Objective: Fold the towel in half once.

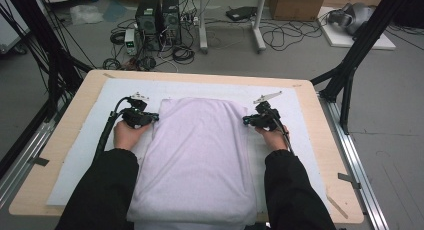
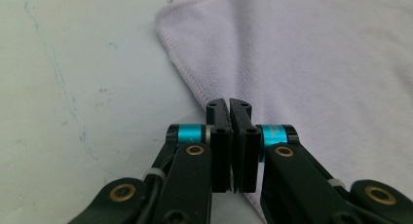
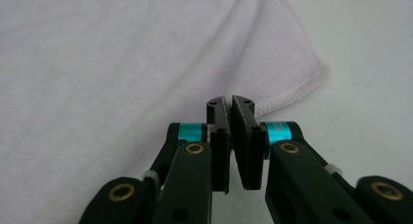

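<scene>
Grey floor strewn with cables and computer towers (image 1: 157, 17) lies beyond my table (image 1: 330, 160), a pale wooden top covered by a white mat (image 1: 90, 140). On that mat a folded lilac towel (image 1: 200, 155) lies flat, running from the far middle of the table to the near edge between my black sleeves. My left gripper (image 1: 156, 117) sits at the towel's far left corner, its jaws pressed together on the stitched hem, as the left gripper view shows (image 2: 229, 104). My right gripper (image 1: 246, 121) sits at the far right corner, its jaws likewise closed, pinching the towel's edge just inside the rounded corner (image 3: 229, 101). Both hands rest low, close to the mat
</scene>
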`<action>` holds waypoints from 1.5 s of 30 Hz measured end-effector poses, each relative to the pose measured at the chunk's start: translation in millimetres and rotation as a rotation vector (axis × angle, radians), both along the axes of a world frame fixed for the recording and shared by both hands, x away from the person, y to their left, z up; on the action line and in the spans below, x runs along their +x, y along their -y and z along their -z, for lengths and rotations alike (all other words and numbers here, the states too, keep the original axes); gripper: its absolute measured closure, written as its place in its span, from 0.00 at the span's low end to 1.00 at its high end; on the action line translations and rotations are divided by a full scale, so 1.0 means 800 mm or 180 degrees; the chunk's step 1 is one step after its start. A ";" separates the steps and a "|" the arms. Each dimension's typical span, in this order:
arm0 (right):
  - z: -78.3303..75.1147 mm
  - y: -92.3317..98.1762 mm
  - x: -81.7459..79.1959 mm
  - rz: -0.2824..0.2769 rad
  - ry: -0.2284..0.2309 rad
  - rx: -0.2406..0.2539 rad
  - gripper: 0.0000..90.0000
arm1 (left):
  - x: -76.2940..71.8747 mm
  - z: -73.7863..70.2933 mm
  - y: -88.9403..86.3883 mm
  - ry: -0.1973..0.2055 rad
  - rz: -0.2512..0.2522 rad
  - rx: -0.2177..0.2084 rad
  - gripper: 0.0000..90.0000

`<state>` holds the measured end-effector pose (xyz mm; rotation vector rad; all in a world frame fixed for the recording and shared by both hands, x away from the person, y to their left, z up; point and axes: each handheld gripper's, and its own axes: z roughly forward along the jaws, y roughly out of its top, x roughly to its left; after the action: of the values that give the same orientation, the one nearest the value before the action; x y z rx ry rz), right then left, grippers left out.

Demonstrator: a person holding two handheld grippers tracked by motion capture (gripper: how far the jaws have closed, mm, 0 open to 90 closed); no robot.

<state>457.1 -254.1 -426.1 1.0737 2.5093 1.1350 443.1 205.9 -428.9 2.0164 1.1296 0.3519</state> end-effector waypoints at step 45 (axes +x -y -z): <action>0.001 0.012 -0.116 -0.0368 -0.0298 0.0174 0.68 | -0.112 -0.002 -0.005 -0.0052 0.0752 0.0079 0.81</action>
<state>364.3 -263.5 -426.9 1.0299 2.6581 1.2174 353.4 210.2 -427.5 2.1503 0.8878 0.2299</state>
